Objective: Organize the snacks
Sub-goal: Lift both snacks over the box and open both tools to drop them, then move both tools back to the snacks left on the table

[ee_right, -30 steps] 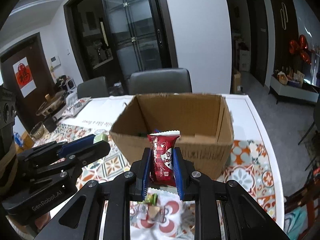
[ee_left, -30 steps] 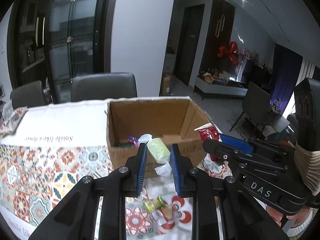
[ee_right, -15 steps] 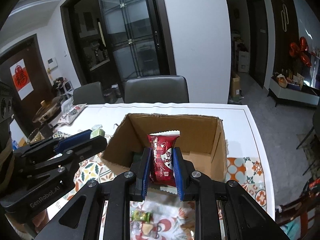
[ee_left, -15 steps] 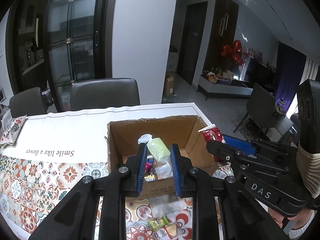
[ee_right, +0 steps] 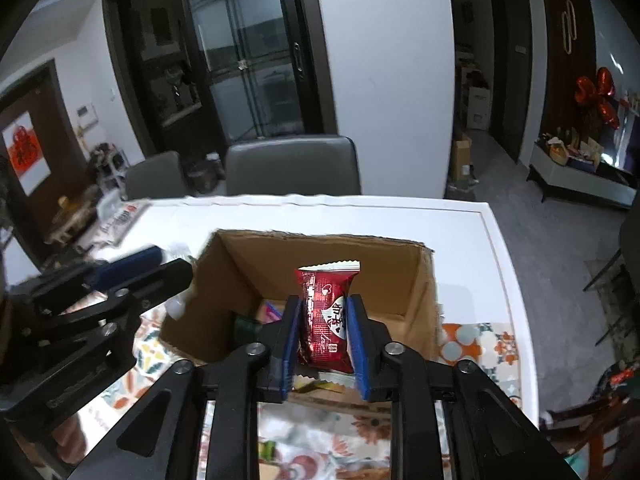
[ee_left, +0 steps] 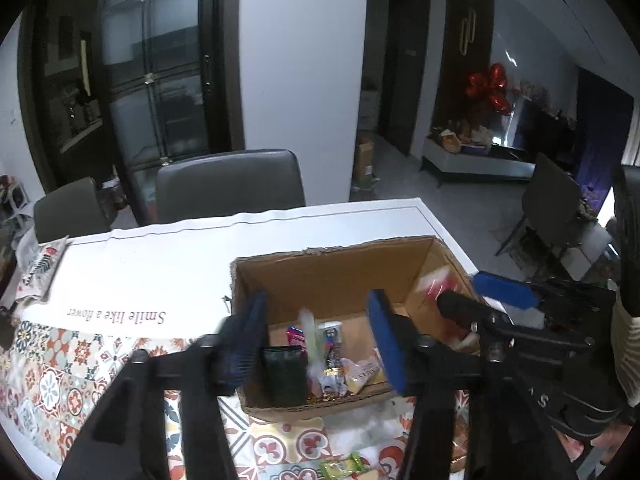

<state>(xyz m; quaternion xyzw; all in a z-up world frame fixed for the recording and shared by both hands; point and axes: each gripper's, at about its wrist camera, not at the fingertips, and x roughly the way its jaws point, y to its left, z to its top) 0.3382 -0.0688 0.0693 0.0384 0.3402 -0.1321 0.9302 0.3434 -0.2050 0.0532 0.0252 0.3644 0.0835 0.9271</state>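
An open cardboard box (ee_left: 340,276) stands on the table with several snacks inside. My left gripper (ee_left: 316,340) hovers over its near left part, its jaws opening wide. A pale green snack (ee_left: 311,334) is a blur between the pads, touching neither, over the box floor. In the right wrist view my right gripper (ee_right: 323,338) is over the box (ee_right: 320,256), its jaws starting to open. The blue pads still touch a red snack packet (ee_right: 326,320) standing upright between them. The right gripper (ee_left: 460,292) also shows at the box's right wall, the left gripper (ee_right: 170,266) at its left wall.
A patterned tablecloth (ee_left: 60,380) covers the near table. Loose wrapped snacks (ee_left: 344,468) lie on it in front of the box. Two grey chairs (ee_left: 228,184) stand behind the table, and a printed packet (ee_left: 40,268) lies at the far left edge.
Both grippers moved forward over the box. The left jaws spread wide and let go of the green snack, which drops blurred. The red packet stays between the right pads.
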